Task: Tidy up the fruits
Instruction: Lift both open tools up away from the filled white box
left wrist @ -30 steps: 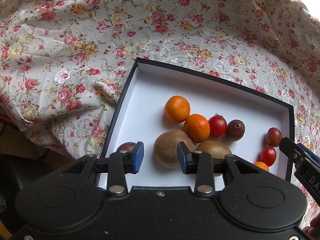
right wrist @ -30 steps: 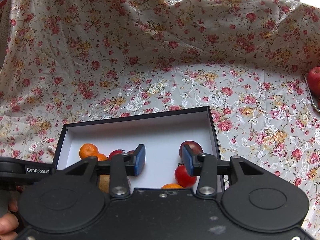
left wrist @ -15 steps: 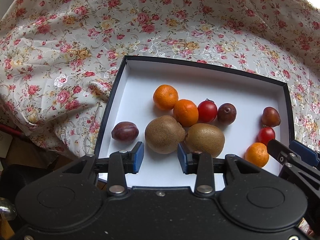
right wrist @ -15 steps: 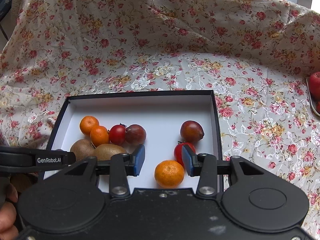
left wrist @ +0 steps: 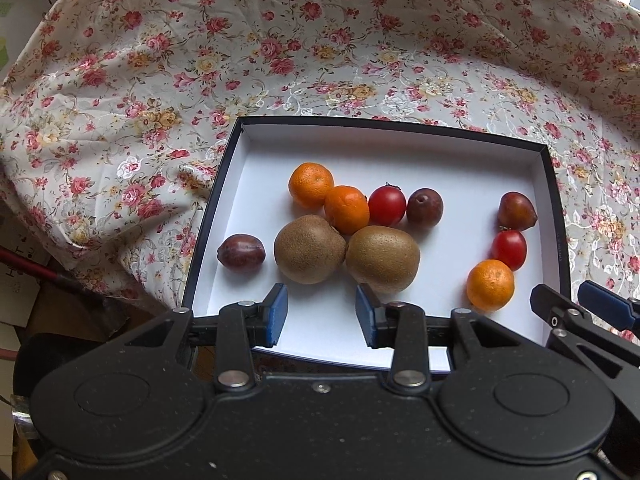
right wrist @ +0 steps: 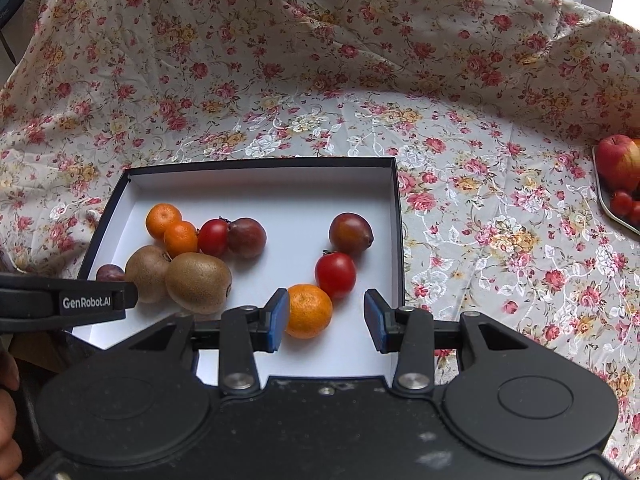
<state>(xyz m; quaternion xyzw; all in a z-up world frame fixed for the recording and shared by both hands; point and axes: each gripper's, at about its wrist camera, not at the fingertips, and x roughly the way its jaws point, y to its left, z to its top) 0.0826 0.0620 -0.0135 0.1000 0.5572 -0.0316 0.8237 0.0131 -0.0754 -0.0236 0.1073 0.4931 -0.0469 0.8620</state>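
Note:
A black box with a white inside (left wrist: 384,124) lies on the floral cloth and holds the fruit. Two kiwis (left wrist: 309,249) touch at its middle, with two mandarins (left wrist: 346,208), a tomato (left wrist: 387,206) and a plum (left wrist: 425,207) behind them. Another plum (left wrist: 241,251) lies at the left wall. A plum (right wrist: 350,233), a tomato (right wrist: 335,274) and a mandarin (right wrist: 309,311) sit on the right. My left gripper (left wrist: 320,304) hovers over the near edge; its jaws are opening, with nothing between them. My right gripper (right wrist: 326,308) hangs open above the right mandarin, not touching it.
A plate (right wrist: 604,204) at the far right carries a red apple (right wrist: 618,162) and small tomatoes. Wrinkled floral cloth (right wrist: 480,184) covers the table and rises behind the box. Bare table edge and clutter show at the lower left (left wrist: 24,280). A hand (right wrist: 8,400) holds the left tool.
Both grippers have drawn back toward the box's near edge, so the whole box and all its fruit now show. The left jaws stand slightly wider.

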